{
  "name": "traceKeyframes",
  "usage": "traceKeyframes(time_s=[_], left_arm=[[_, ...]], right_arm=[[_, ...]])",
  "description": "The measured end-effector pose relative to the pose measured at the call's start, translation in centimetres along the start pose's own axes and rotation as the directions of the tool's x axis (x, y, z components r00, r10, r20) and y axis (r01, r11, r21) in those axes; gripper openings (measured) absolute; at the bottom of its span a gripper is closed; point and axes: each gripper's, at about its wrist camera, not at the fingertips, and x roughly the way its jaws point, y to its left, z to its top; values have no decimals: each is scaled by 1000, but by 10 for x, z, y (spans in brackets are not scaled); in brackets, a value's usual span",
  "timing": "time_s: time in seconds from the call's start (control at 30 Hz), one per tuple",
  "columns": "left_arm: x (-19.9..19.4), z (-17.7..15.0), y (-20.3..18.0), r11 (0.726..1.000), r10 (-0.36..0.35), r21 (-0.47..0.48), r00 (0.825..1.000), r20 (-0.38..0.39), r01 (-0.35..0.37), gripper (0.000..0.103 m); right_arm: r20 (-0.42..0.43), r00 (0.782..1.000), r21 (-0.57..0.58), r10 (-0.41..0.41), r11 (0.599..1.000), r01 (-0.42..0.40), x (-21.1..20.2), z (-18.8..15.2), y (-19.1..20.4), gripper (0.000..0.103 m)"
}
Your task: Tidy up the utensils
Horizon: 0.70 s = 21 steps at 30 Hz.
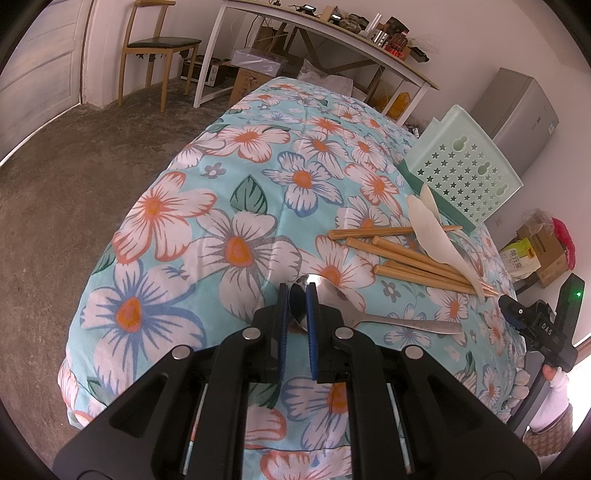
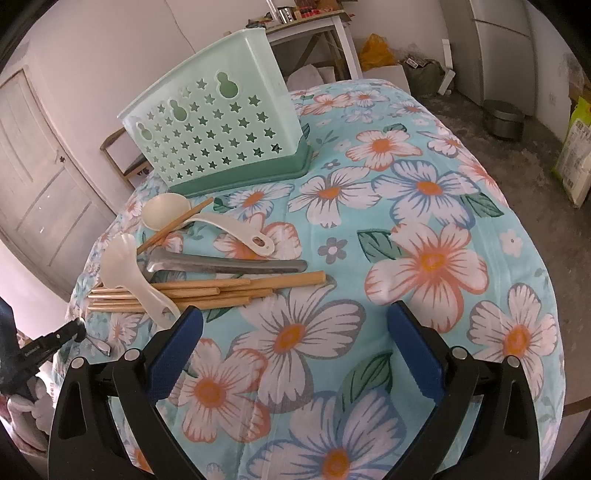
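My left gripper (image 1: pixel 297 293) is shut on the bowl of a metal spoon (image 1: pixel 406 322), whose handle points right over the floral tablecloth. Several wooden chopsticks (image 1: pixel 413 258) and a white plastic spoon (image 1: pixel 436 236) lie beyond it. A mint green utensil basket (image 1: pixel 461 173) stands at the far right. My right gripper (image 2: pixel 295 325) is open and empty above the cloth. In front of it lie the chopsticks (image 2: pixel 221 290), a white spork (image 2: pixel 133 277), grey metal tongs (image 2: pixel 236 266) and a white ladle (image 2: pixel 207 221). The basket (image 2: pixel 214 122) stands behind them.
The table's edges drop off to the concrete floor on all sides. A chair (image 1: pixel 159 44) and a long white desk (image 1: pixel 332 33) stand by the far wall. A fridge (image 1: pixel 517 107) and boxes (image 1: pixel 539 251) are at the right.
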Motion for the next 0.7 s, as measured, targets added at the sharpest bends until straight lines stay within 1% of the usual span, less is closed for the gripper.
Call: traceKeyframes(time_s=[0.13, 0.33, 0.5, 0.57, 0.63, 0.7], left_arm=[[0, 0, 0, 1000, 1, 1, 1000, 0, -1, 9], [0, 1, 1, 1000, 8, -3, 1000, 2, -8, 11], [1, 1, -1, 1000, 22, -3, 1000, -1, -22, 11], [1, 2, -2, 1000, 31, -2, 1000, -4, -31, 11], [2, 1, -5, 999, 42, 1, 999, -4, -42, 11], [2, 0, -7, 999, 49, 0, 999, -1, -49, 12]], right_arm=[[13, 1000, 38, 28, 999, -29, -2, 0, -5, 98], [15, 995, 117, 101, 988, -102, -5, 4, -17, 98], [14, 994, 128, 110, 986, -111, -7, 3, -17, 97], [15, 996, 129, 91, 987, -93, -10, 2, -15, 92], [18, 996, 116, 92, 989, -93, -13, 2, -13, 87], [34, 996, 83, 84, 993, -86, -19, 3, -7, 83]])
